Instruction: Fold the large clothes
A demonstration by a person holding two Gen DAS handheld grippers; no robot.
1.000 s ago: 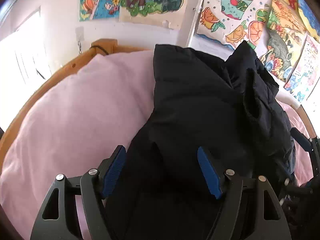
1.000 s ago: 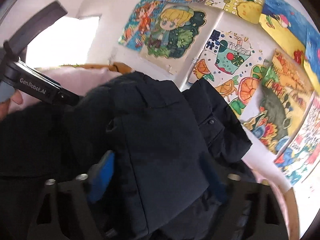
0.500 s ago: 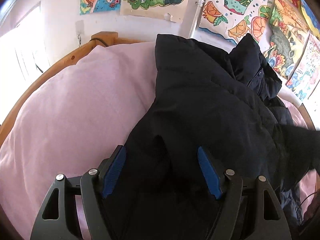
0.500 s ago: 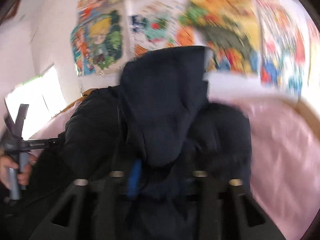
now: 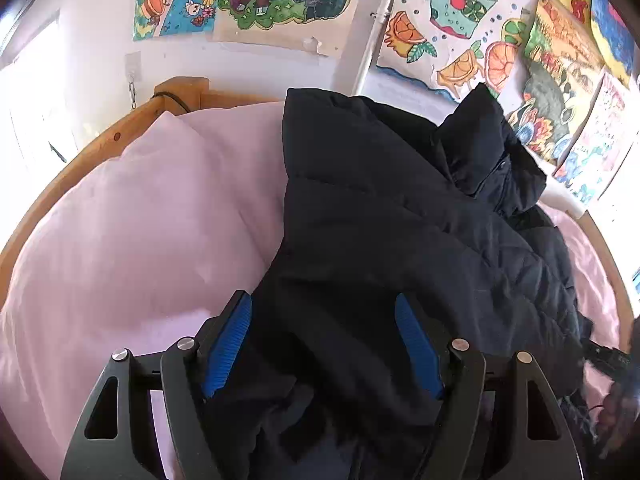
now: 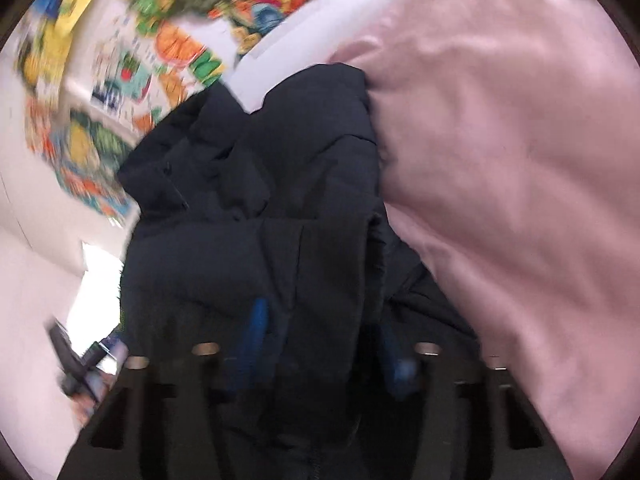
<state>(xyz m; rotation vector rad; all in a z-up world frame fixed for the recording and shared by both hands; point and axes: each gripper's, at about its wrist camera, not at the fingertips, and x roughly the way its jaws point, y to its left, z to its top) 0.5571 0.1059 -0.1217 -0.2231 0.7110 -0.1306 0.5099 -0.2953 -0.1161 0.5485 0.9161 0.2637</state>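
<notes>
A large black puffer jacket (image 5: 400, 208) lies across a pink bed, its collar standing up near the wall. My left gripper (image 5: 324, 340) stands wide open with its blue pads (image 5: 228, 340) on either side of a bunched part of the jacket. In the right wrist view, which is blurred by motion, the jacket (image 6: 248, 248) fills the middle. My right gripper (image 6: 320, 352) has jacket fabric between its blue pads (image 6: 258, 328); the jaws are partly apart with thick fabric filling the gap.
The pink bedding (image 5: 140, 220) covers the bed, also seen in the right wrist view (image 6: 520, 160). A wooden bed frame (image 5: 120, 132) curves round the left. Colourful drawings (image 5: 460, 32) hang on the white wall behind.
The right gripper has swung quickly to the right and rolled, carrying jacket fabric with it. The jacket has been spread flatter across the bed. The left gripper has stayed open in place.
</notes>
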